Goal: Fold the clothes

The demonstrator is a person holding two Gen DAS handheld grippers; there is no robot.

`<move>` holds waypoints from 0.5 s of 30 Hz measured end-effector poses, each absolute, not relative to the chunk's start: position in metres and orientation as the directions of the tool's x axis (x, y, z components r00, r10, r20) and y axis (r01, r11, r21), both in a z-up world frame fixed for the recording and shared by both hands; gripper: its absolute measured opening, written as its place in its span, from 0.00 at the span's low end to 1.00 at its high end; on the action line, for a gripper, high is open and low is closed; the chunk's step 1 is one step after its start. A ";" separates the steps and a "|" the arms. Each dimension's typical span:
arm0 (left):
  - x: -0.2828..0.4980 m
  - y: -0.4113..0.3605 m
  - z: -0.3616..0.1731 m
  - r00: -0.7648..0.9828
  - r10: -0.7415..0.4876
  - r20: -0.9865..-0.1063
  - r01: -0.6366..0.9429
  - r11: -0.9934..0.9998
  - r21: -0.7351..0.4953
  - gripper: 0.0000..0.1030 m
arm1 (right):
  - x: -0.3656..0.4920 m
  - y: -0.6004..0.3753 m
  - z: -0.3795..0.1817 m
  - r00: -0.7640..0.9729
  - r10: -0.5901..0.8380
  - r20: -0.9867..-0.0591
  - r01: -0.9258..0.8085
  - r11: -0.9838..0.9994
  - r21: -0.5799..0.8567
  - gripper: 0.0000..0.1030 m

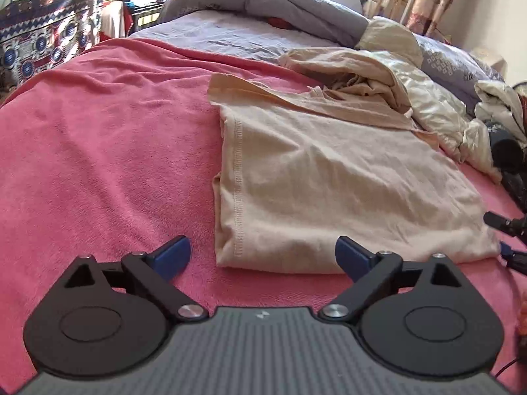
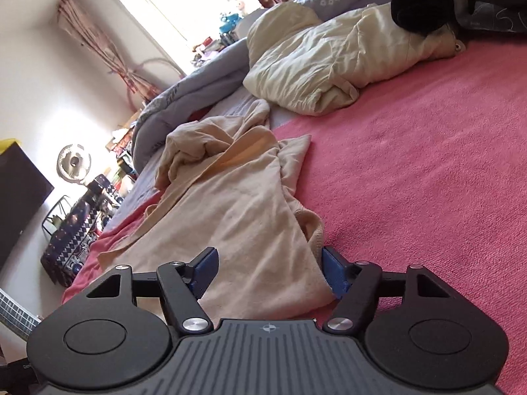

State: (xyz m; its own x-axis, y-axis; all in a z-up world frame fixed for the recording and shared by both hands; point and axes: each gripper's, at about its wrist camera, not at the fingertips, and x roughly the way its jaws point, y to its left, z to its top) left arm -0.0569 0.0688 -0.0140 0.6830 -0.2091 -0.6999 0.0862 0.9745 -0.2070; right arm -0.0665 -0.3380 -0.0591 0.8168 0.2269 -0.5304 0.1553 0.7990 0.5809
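Left gripper (image 1: 263, 257) spread wide, empty, just short of shirt (image 1: 329, 177) lying folded on blanket (image 1: 98, 151) toward 1 o'clock. Right gripper (image 2: 269, 271) also spread, shirt's (image 2: 243, 217) near edge lying between blue fingers (image 2: 333, 276), not pinched.

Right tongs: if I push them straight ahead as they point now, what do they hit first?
The beige shirt. Its near edge already lies between the open fingers of the right tongs, so almost any advance would meet cloth at once. How far it sits above the pink blanket is unclear.
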 end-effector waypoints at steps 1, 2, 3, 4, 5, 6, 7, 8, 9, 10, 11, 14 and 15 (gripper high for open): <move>-0.068 0.066 -0.011 0.712 -0.194 -0.675 0.113 0.980 -0.162 0.92 | -0.068 -0.338 -0.060 0.819 0.226 -0.528 0.151 0.802 0.577 0.67; -0.079 0.064 -0.008 0.741 -0.180 -0.647 0.137 0.984 -0.116 0.92 | -0.070 -0.339 -0.061 0.822 0.231 -0.521 0.147 0.797 0.586 0.67; -0.089 0.055 -0.009 0.766 -0.140 -0.627 0.186 0.983 0.007 0.92 | -0.072 -0.340 -0.061 0.823 0.233 -0.519 0.150 0.791 0.594 0.67; -0.098 0.042 -0.014 0.792 -0.089 -0.605 0.241 0.955 0.175 0.92 | -0.073 -0.342 -0.061 0.823 0.230 -0.520 0.158 0.786 0.598 0.66; -0.107 0.029 -0.018 0.819 -0.043 -0.573 0.284 0.897 0.339 0.92 | -0.074 -0.340 -0.057 0.817 0.213 -0.535 0.165 0.803 0.572 0.64; -0.115 0.018 -0.025 0.838 -0.023 -0.546 0.335 0.811 0.480 0.89 | -0.079 -0.330 -0.050 0.813 0.163 -0.559 0.131 0.884 0.449 0.65; -0.122 0.012 -0.030 0.844 -0.035 -0.534 0.392 0.721 0.571 0.87 | -0.086 -0.316 -0.043 0.815 0.096 -0.571 0.073 0.961 0.266 0.66; -0.128 0.009 -0.033 0.842 -0.072 -0.535 0.451 0.640 0.622 0.83 | -0.093 -0.302 -0.035 0.820 0.029 -0.571 0.014 0.997 0.071 0.67; -0.133 0.007 -0.035 0.833 -0.116 -0.541 0.505 0.557 0.659 0.80 | -0.100 -0.287 -0.028 0.830 -0.036 -0.557 -0.043 0.991 -0.128 0.67; -0.133 0.006 -0.036 0.823 -0.144 -0.549 0.542 0.487 0.685 0.80 | -0.108 -0.272 -0.027 0.846 -0.089 -0.525 -0.109 0.936 -0.334 0.67; -0.130 0.005 -0.036 0.813 -0.164 -0.558 0.569 0.425 0.704 0.81 | -0.116 -0.258 -0.034 0.867 -0.113 -0.486 -0.183 0.834 -0.521 0.67; -0.106 0.001 -0.033 0.783 -0.183 -0.595 0.619 0.325 0.715 0.83 | -0.134 -0.227 -0.060 0.907 -0.079 -0.414 -0.347 0.418 -0.840 0.72; -0.098 -0.002 -0.033 0.777 -0.180 -0.603 0.627 0.294 0.721 0.83 | -0.135 -0.221 -0.068 0.910 -0.052 -0.412 -0.377 0.318 -0.870 0.72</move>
State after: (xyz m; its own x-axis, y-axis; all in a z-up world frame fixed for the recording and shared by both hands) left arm -0.0975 -0.0015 -0.0333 0.7773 -0.1801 -0.6028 0.6273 0.2942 0.7211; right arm -0.1351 -0.2210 -0.0676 0.9095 -0.0515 -0.4124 -0.3766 0.3175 -0.8702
